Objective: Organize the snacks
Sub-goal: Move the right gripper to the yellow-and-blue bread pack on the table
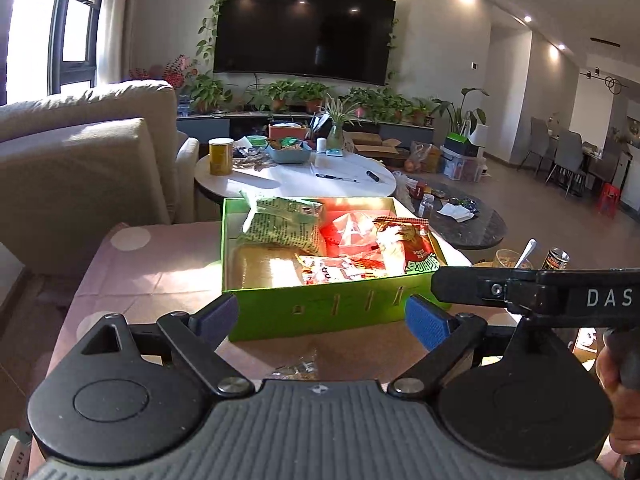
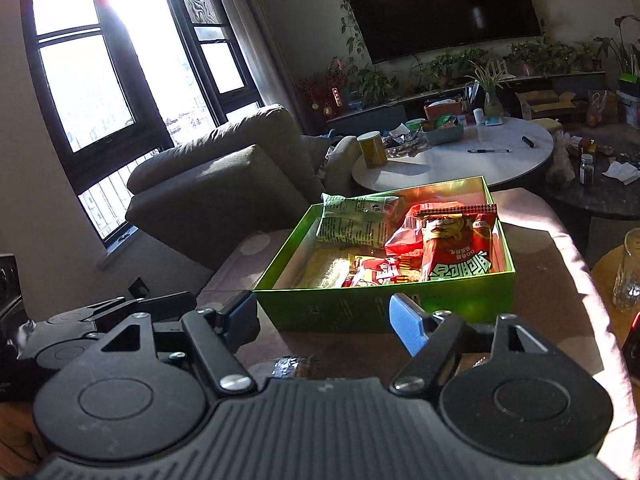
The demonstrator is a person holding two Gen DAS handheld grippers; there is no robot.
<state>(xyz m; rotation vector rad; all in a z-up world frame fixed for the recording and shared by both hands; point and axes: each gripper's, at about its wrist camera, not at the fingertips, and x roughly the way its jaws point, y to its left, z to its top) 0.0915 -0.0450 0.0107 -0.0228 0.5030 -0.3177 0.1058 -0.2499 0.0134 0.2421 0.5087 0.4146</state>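
Note:
A green box (image 1: 320, 308) stands on a pink cloth-covered surface (image 1: 132, 280). It holds a pale green snack bag (image 1: 280, 224), red snack bags (image 1: 404, 244) and a tan packet (image 1: 268, 264). The box also shows in the right wrist view (image 2: 384, 308), with the green bag (image 2: 352, 220) and red bags (image 2: 452, 248). My left gripper (image 1: 322, 316) is open and empty, just short of the box's near wall. My right gripper (image 2: 324, 320) is open and empty at the same wall. A small clear snack packet (image 1: 298, 368) lies on the cloth under the grippers, also in the right wrist view (image 2: 296, 366).
A beige armchair (image 1: 80, 152) stands to the left. A round white table (image 1: 296, 180) with a yellow can (image 1: 220, 156), bowl and pens is behind the box. A dark low table (image 1: 468, 220) is to the right. A glass (image 2: 630, 276) stands at the right.

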